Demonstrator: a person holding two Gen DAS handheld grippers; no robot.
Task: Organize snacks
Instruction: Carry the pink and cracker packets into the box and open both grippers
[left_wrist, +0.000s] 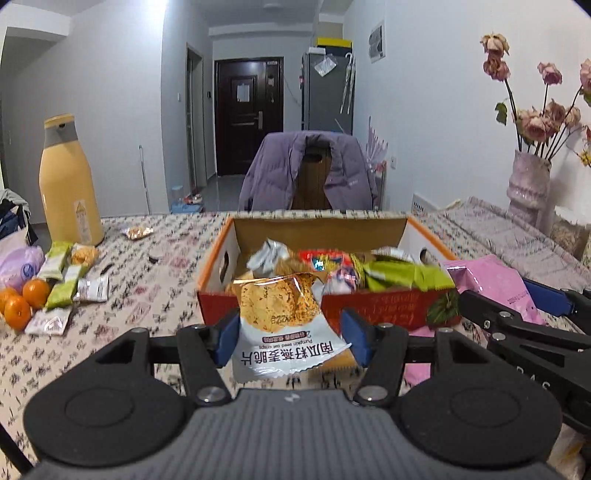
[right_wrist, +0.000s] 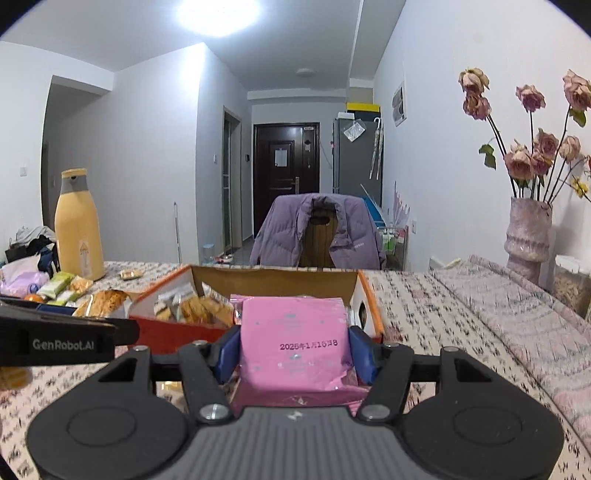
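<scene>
Blue-padded left gripper clamped on crisp packet, right gripper clamped on pink packet, both raised before cardboard box of snacks, patterned table.

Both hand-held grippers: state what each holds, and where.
Left hand-held gripper: oat crisp packet, by its side edges. Right hand-held gripper: pink packet, by its sides.

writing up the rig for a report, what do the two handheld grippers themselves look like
Both match. The left gripper and right gripper each have a black linkage frame with silver pivot bolts, two round black discs at the base, a ribbed grey centre housing with a small white logo, and blue finger pads. White "GenRobot.AI" lettering runs along the left gripper's side. No cables, hands or sleeves show.
</scene>
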